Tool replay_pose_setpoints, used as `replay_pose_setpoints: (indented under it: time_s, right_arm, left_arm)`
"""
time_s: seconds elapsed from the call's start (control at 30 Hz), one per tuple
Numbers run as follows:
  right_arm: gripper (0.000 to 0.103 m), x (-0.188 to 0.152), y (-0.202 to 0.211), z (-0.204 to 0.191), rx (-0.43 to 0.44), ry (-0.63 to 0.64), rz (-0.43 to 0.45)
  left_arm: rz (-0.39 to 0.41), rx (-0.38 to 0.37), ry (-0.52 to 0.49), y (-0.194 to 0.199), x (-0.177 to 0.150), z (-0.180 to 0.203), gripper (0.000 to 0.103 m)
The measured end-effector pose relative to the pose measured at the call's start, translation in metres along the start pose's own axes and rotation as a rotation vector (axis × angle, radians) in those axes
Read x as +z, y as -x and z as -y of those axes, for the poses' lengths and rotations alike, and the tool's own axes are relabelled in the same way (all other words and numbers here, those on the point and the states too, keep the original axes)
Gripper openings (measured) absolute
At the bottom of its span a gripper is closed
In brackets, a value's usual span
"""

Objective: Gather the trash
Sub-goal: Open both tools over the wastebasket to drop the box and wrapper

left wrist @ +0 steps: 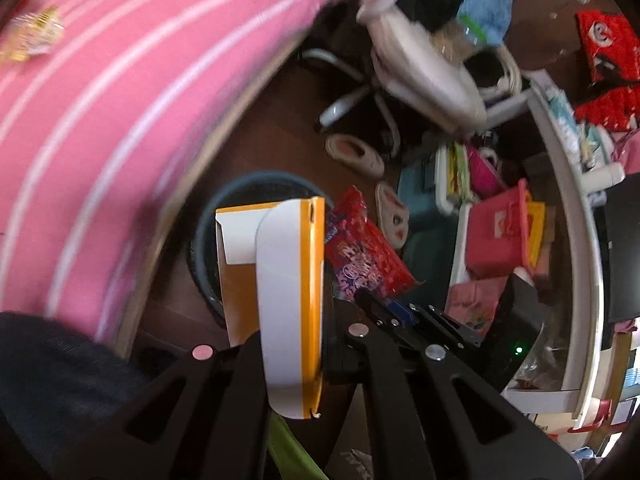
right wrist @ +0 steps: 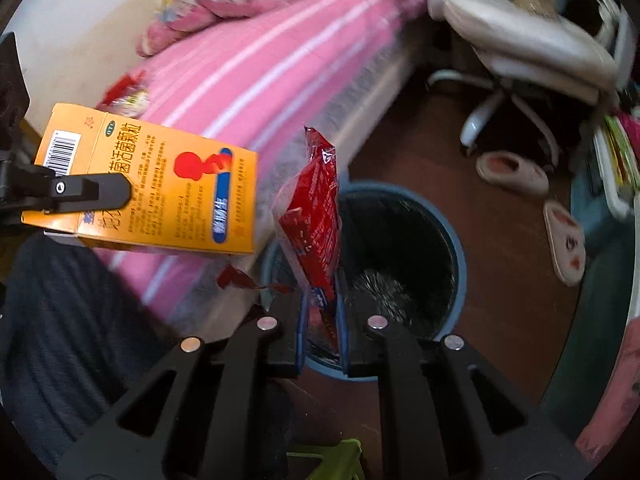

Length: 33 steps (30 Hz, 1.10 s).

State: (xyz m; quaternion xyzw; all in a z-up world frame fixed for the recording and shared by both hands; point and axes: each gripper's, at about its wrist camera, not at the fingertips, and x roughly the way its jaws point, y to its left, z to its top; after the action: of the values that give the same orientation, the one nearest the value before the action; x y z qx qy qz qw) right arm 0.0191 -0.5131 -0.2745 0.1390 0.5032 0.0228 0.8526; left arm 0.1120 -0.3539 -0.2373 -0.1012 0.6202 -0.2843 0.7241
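Note:
A flattened orange and white carton (left wrist: 288,264) stands between the fingers of my left gripper (left wrist: 292,332), which is shut on it. In the right wrist view the same orange carton (right wrist: 160,188) hangs at the left, clamped by the left gripper (right wrist: 116,194). My right gripper (right wrist: 320,312) is shut on a red snack wrapper (right wrist: 316,216) that sticks up from its blue pads. From the left wrist view the red wrapper (left wrist: 364,256) and the right gripper (left wrist: 396,316) sit just right of the carton. Both are above a round dark bin (right wrist: 460,272) with a blue rim (left wrist: 208,216).
A bed with a pink striped cover (left wrist: 120,100) borders the bin on the left, with a gold wrapper (left wrist: 32,36) lying on it. A white office chair (right wrist: 520,52) and two slippers (right wrist: 512,172) stand beyond the bin. Cluttered shelves and red bags (left wrist: 608,48) fill the right.

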Motion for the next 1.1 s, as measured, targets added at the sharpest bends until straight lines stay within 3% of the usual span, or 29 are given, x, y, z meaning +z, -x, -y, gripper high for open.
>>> replay_pose_setpoints:
  time_s: [0.3,0.43,0.5,0.53,0.57,0.6,0.63,0.67,0.7,0.8,1.1]
  right_arm:
    - [0.013,-0.001,-0.052,0.023,-0.04,-0.075,-0.106]
    - [0.013,0.0,-0.065,0.03,-0.063,-0.092,-0.129]
    - [0.018,0.001,-0.073,0.032,-0.075,-0.094,-0.138]
    - [0.021,0.001,-0.076,0.033,-0.082,-0.094,-0.142]
    - [0.039,0.002,-0.078,0.033,-0.095,-0.092,-0.145]
    - [0.058,0.001,-0.079,0.032,-0.117,-0.086,-0.147]
    - [0.064,0.001,-0.078,0.031,-0.144,-0.078,-0.137]
    - [0.074,0.001,-0.078,0.033,-0.164,-0.072,-0.127]
    - [0.079,0.001,-0.075,0.033,-0.189,-0.066,-0.111]
    - [0.081,-0.004,-0.067,0.038,-0.187,-0.076,-0.101]
    - [0.081,-0.004,-0.016,0.026,-0.141,-0.091,-0.009]
  left_arm:
    - [-0.118,0.015,-0.07,-0.087,0.011,0.005,0.001]
    - [-0.158,0.058,-0.101,-0.117,0.019,0.005,0.001]
    - [-0.19,0.079,-0.089,-0.131,0.022,-0.003,0.002]
    - [-0.204,0.111,-0.091,-0.138,0.024,-0.004,0.008]
    - [-0.22,0.139,-0.092,-0.144,0.026,-0.006,0.014]
    - [-0.227,0.147,-0.09,-0.148,0.026,-0.007,0.034]
    - [-0.228,0.155,-0.088,-0.15,0.027,-0.008,0.057]
    - [-0.221,0.167,-0.09,-0.149,0.027,-0.008,0.064]
    - [-0.211,0.167,-0.092,-0.147,0.027,-0.007,0.068]
    - [-0.192,0.117,-0.072,-0.138,0.029,-0.007,0.074]
    - [-0.064,-0.027,0.063,-0.086,0.028,-0.013,0.077]
